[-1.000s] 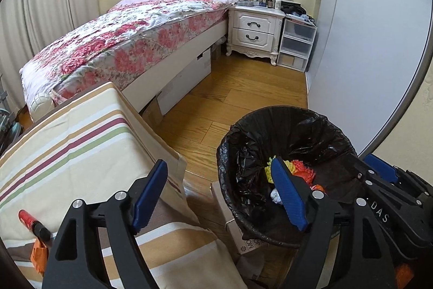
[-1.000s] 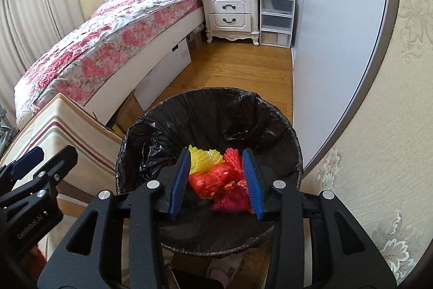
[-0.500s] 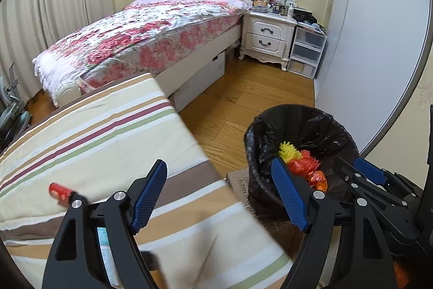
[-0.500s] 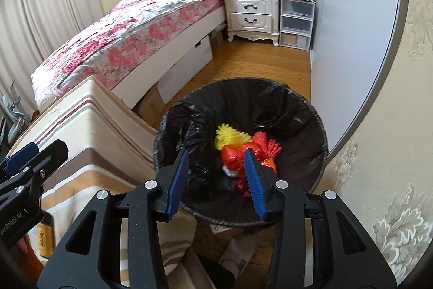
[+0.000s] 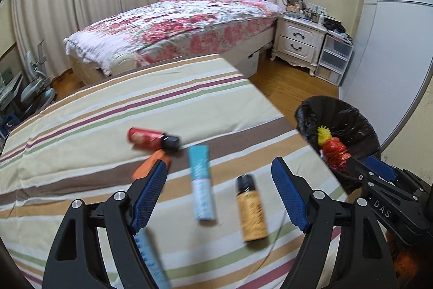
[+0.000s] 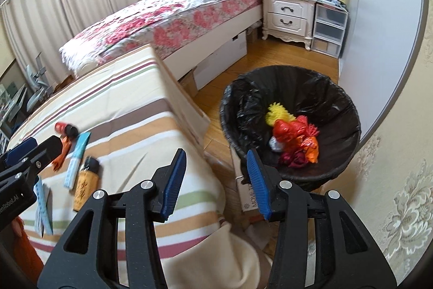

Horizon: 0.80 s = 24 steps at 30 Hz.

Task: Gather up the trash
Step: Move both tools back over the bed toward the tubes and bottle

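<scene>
With my left gripper point(image 5: 219, 188) held over the striped cloth point(image 5: 89, 110), its jaws stand wide apart with nothing pinched, and the trash lies spread on the cloth in and around the gap between them. A teal and white tube point(image 5: 202, 182) sits between the blue pads, nearer the left one, its long axis running away from me with the teal end farthest. Just right of it an amber bottle point(image 5: 251, 209) with a black cap lies on its side, cap pointing away from me, also inside the gap. Beyond the left pad a red can point(image 5: 147, 137) with a black cap lies crosswise, cap toward the right, and an orange scrap point(image 5: 150, 163) lies just below it, partly hidden by the pad. A pale blue strip point(image 5: 150, 256) lies close under the left finger, blurred.

My right gripper point(image 6: 216, 180) hangs past the cloth's right edge, its jaws part-way apart and just having been opening, with nothing between them. The bin point(image 6: 292, 123), lined with a black bag, stands on the wooden floor point(image 6: 281, 56) beyond its right finger. Inside it lie a yellow spiky piece point(image 6: 278, 113), a red crumpled wrapper point(image 6: 286, 130), an orange piece point(image 6: 311, 149), a dark red bit point(image 6: 295, 159) and a small white scrap point(image 6: 274, 144), heaped together near the middle.
</scene>
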Each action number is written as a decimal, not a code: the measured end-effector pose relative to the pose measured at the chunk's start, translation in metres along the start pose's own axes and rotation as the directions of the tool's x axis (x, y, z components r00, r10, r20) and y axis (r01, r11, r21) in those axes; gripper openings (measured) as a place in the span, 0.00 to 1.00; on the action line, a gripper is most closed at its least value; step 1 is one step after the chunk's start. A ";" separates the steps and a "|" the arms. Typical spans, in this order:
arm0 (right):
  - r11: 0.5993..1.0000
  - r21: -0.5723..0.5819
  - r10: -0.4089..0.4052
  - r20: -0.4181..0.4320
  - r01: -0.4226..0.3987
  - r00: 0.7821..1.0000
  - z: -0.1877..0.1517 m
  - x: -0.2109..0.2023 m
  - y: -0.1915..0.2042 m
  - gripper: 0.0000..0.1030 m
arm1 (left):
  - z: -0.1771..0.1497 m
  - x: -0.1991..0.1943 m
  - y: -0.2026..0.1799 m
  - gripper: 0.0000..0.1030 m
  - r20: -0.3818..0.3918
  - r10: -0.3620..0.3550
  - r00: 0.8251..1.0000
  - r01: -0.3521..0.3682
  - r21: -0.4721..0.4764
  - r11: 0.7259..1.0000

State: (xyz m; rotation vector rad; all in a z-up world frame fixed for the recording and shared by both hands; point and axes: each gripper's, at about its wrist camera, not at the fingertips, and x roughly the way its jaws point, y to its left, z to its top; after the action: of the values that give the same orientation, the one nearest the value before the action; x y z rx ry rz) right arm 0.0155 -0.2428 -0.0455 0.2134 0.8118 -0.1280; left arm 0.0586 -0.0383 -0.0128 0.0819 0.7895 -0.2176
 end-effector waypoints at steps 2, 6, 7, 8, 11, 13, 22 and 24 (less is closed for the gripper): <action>1.000 -0.018 0.016 -0.008 -0.016 1.000 -0.007 -0.003 0.010 0.44 | -0.008 -0.005 0.009 0.75 -0.002 0.015 1.000 -0.015 -0.010 1.000; 0.998 -0.054 0.037 -0.020 -0.038 0.999 -0.019 -0.008 0.028 0.44 | -0.026 -0.013 0.026 0.75 -0.014 0.044 0.999 -0.044 -0.032 0.998; 0.997 -0.062 0.041 -0.022 -0.042 0.999 -0.022 -0.009 0.032 0.44 | -0.032 -0.015 0.031 0.75 -0.020 0.050 0.999 -0.051 -0.042 0.998; 0.996 -0.069 0.047 -0.024 -0.048 0.999 -0.025 -0.011 0.036 0.44 | -0.037 -0.017 0.035 0.75 -0.025 0.056 0.998 -0.057 -0.048 0.997; 0.994 -0.090 0.064 -0.032 -0.066 0.997 -0.033 -0.015 0.048 0.44 | -0.049 -0.023 0.050 0.75 -0.036 0.072 0.997 -0.074 -0.063 0.995; 0.991 -0.105 0.073 -0.039 -0.077 0.997 -0.039 -0.018 0.054 0.44 | -0.056 -0.027 0.058 0.75 -0.042 0.081 0.996 -0.084 -0.075 0.994; 0.984 -0.149 0.092 -0.055 -0.099 0.994 -0.055 -0.024 0.073 0.44 | -0.072 -0.036 0.074 0.75 -0.052 0.088 0.995 -0.094 -0.107 0.990; 0.983 -0.152 0.093 -0.054 -0.100 0.994 -0.055 -0.024 0.074 0.44 | -0.073 -0.034 0.076 0.75 -0.058 0.086 0.995 -0.092 -0.114 0.989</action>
State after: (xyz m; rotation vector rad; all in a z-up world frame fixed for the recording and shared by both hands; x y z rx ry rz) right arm -0.0254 -0.1568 -0.0543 0.1089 0.8518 0.0319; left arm 0.0017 0.0530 -0.0404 0.0127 0.8474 -0.0850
